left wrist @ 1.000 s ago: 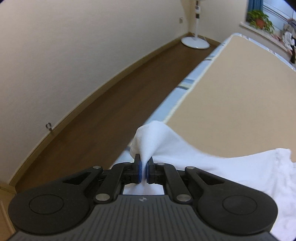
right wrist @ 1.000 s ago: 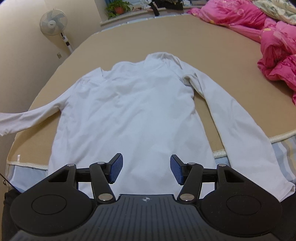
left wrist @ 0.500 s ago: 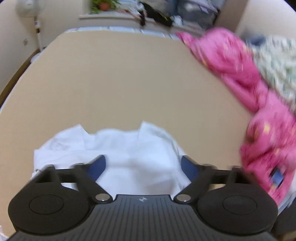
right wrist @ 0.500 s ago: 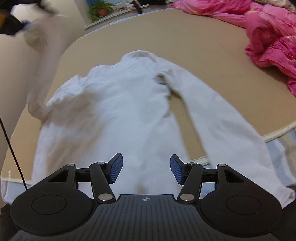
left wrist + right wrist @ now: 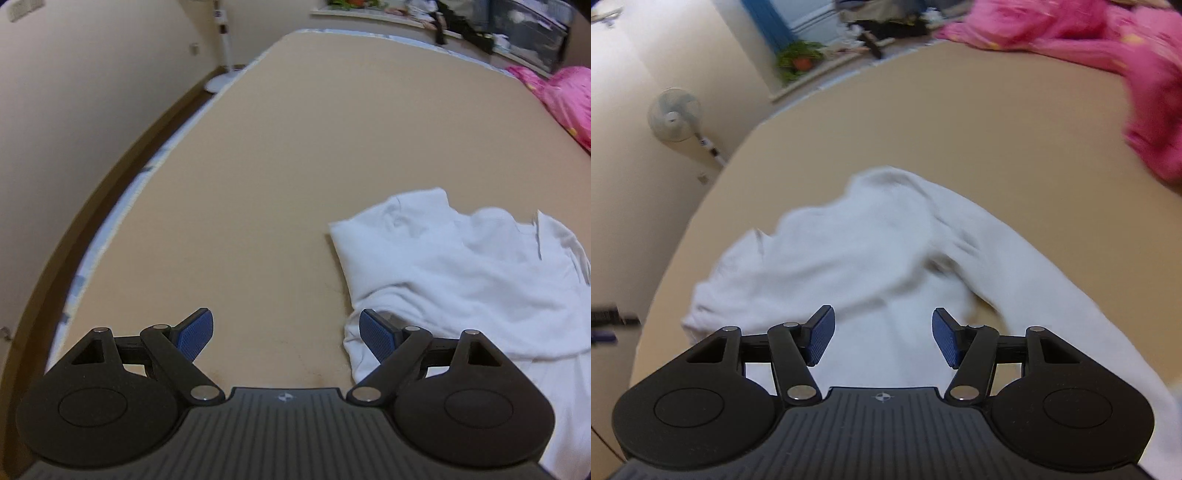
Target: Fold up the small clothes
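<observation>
A white long-sleeved shirt (image 5: 871, 258) lies on the tan bed (image 5: 997, 140). Its left sleeve is folded across the body; its right sleeve (image 5: 1052, 288) still stretches out to the right. In the left wrist view the shirt (image 5: 461, 266) lies to the right. My left gripper (image 5: 286, 334) is open and empty over bare bed, its right finger at the shirt's edge. My right gripper (image 5: 882, 338) is open and empty, just above the shirt's lower body.
Pink bedding (image 5: 1108, 40) is piled at the far right of the bed and shows in the left wrist view (image 5: 565, 96). A standing fan (image 5: 674, 114) is by the left wall. The bed's left edge (image 5: 122, 206) drops to a wooden floor.
My left gripper carried the left sleeve over the shirt, let it go and opened, then swung back left. My right gripper moved forward over the shirt, still open.
</observation>
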`<state>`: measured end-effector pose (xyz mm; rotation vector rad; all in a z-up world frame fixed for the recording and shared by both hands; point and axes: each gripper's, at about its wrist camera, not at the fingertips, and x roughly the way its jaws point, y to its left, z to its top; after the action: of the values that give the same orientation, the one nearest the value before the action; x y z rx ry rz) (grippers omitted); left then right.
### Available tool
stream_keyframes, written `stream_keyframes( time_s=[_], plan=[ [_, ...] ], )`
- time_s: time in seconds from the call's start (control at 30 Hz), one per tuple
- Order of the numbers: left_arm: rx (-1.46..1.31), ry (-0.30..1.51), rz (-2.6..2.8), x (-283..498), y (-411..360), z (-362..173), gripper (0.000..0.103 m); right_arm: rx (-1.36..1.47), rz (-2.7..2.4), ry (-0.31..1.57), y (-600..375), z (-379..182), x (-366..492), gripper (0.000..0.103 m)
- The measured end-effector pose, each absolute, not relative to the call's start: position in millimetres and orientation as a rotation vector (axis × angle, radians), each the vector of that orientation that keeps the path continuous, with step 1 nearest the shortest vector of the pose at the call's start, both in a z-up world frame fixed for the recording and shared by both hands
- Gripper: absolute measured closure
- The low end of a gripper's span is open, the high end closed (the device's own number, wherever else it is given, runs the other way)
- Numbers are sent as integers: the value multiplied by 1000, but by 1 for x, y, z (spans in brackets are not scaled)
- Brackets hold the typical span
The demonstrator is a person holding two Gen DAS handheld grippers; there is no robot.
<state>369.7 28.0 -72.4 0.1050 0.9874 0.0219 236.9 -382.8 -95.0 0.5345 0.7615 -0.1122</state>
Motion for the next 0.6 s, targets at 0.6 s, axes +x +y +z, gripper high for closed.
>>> stream_keyframes(
  time_s=[0.6],
  plan=[
    [-159,1190,-223,492,86,-124,14,1152,226,923,-193,-166,376,50]
  ],
)
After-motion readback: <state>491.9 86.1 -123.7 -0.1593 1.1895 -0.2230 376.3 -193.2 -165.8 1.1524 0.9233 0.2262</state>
